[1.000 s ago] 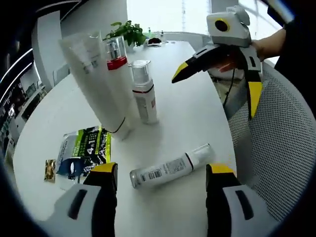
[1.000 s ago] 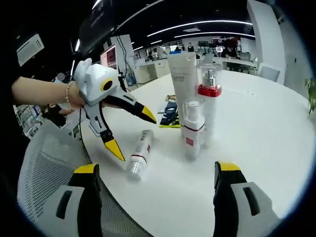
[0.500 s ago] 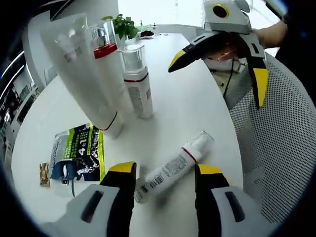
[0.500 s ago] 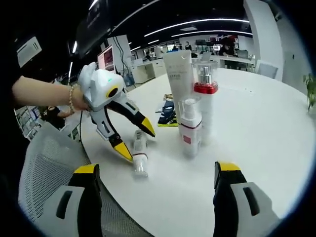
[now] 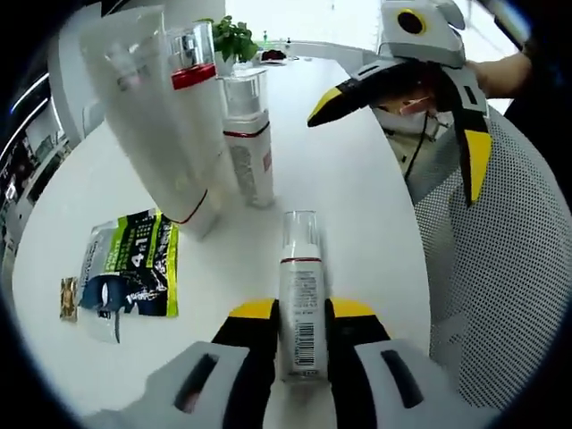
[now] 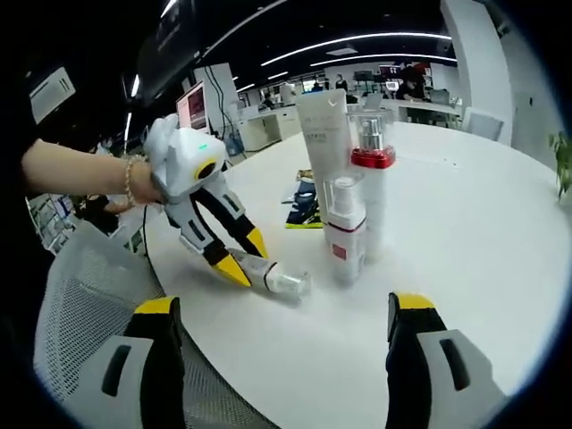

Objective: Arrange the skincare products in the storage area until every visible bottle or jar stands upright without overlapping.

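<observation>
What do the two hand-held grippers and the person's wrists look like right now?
Both are white moulded plastic with black jaws tipped in yellow. The left hand-held gripper has a rounded white head with a yellow ring, a small green light, and a thin black cable trailing below. The right hand-held gripper looks the same. A beaded bracelet circles the left wrist.

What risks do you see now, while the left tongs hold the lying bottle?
1. The left tongs grip the lying bottle near its base, so it may slip or swing when raised.
2. The tall tube, red-collared bottle and pump bottle stand crowded nearby; a careless placement might topple them.
</observation>
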A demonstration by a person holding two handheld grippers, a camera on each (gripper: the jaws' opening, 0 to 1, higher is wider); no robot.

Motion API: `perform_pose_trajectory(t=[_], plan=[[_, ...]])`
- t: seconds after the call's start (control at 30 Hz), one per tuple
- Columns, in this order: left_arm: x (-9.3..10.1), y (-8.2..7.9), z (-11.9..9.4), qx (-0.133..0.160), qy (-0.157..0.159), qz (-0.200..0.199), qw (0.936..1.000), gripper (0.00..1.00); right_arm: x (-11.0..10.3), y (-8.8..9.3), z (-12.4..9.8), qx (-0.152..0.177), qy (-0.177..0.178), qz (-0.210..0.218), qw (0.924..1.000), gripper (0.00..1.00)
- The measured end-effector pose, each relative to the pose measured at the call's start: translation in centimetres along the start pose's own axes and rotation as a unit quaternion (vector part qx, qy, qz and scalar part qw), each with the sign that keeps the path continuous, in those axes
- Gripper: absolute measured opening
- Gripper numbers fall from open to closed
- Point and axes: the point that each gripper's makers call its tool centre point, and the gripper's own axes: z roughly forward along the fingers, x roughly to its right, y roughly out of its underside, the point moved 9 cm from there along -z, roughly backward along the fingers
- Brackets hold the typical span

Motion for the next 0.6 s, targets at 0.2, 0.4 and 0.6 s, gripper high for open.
perform_pose_trajectory(t=[0.2, 0.4, 0.6], plan=[[0.2, 0.0, -0.3, 0.015, 0.004, -0.094, 0.9954, 0.25, -0.1, -0.1, 0.0, 0.001, -0.001, 0.0, 1.0, 0.95], [0.1, -0.2, -1.6, 0.041, -0.001, -0.117, 0.9923, 0.25, -0.2, 0.0, 0.0, -0.001, -0.003, -0.004, 1.0, 0.95], [0.6, -0.3, -2.9, 0.079, 0.0, -0.164, 0.9833, 0.24, -0.3, -0.1, 0.1, 0.002, -0.009, -0.003, 1.0, 0.94]])
